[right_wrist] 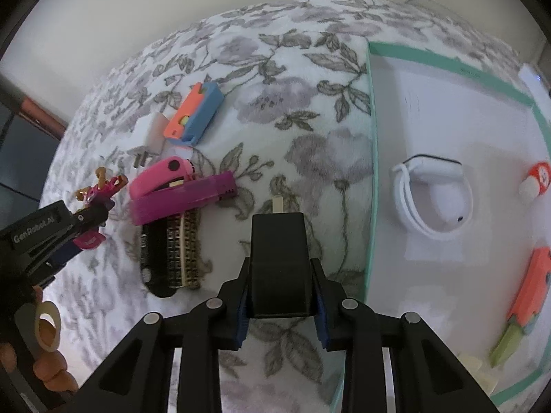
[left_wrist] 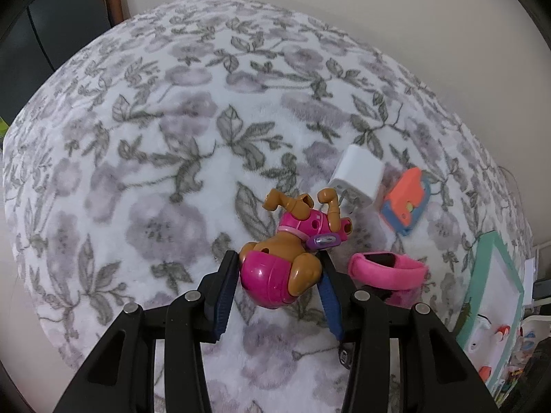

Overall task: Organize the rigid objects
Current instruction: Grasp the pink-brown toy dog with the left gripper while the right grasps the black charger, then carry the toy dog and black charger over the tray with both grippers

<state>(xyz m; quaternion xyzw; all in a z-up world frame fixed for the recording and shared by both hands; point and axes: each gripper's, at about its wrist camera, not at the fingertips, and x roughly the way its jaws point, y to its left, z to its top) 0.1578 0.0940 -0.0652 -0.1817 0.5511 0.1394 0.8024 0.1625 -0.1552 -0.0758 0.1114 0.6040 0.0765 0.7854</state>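
Two grippers are each loaded at this moment. Seen from the left wrist, the left gripper (left_wrist: pixel 279 275) has its blue pads clamped on the pink helmeted head of a toy dog (left_wrist: pixel 282 258), whose brown legs point away toward the far side of the floral blanket (left_wrist: pixel 155 120). Seen from the right wrist, the right gripper (right_wrist: pixel 280 296) is closed on a black plug adapter (right_wrist: pixel 278 261), metal prongs pointing away, just left of the near corner of the teal-edged white tray (right_wrist: pixel 372 158).

Still loose on the blanket are a white charger (left_wrist: pixel 356 172), an orange-and-blue block (left_wrist: pixel 406 203) beside it, a pink wristband (left_wrist: pixel 385 270) right of the dog, and, in the right view, a purple case (right_wrist: pixel 182 196) over a black comb-like piece (right_wrist: pixel 172 251). The tray already holds a white band (right_wrist: pixel 430 196), a small mushroom figure (right_wrist: pixel 535 180) and an orange piece (right_wrist: pixel 530 285).

Judging by this, the step in hand is carrying picked items to the tray. Next, the adapter needs to travel right over the rim to a bare patch before the jaws part; the dog has farther to go, past the wristband.
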